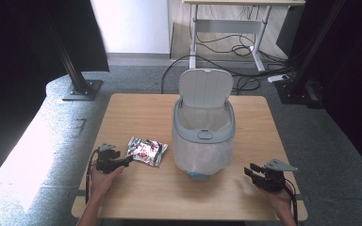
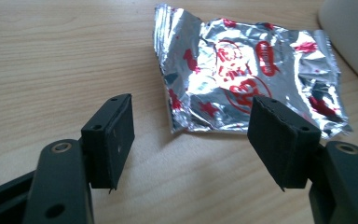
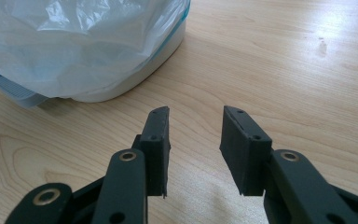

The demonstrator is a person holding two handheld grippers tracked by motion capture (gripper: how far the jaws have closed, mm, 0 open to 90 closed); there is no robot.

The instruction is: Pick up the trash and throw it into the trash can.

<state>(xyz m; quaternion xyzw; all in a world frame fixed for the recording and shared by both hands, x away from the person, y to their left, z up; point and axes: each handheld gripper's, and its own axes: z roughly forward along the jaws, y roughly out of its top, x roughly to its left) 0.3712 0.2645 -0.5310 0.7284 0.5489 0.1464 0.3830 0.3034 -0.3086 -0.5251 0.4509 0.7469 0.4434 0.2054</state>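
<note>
A crumpled silver foil wrapper (image 1: 146, 150) with red print lies flat on the wooden table (image 1: 136, 113), left of a small white bin (image 1: 203, 136). The bin's lid stands up and a white plastic liner hangs over its sides. In the left gripper view the wrapper (image 2: 247, 74) lies just beyond my left gripper (image 2: 193, 140), which is open and holds nothing. My left gripper (image 1: 126, 160) points at the wrapper's near left edge. My right gripper (image 1: 250, 171) rests open near the table's front right, apart from the bin (image 3: 74, 51), and is empty (image 3: 195, 140).
The bin stands mid-table between the two grippers. Bare wood lies behind and to both sides of it. Beyond the table are a black stand base (image 1: 81, 89), a desk frame (image 1: 226, 28) and cables on the grey floor (image 1: 245, 70).
</note>
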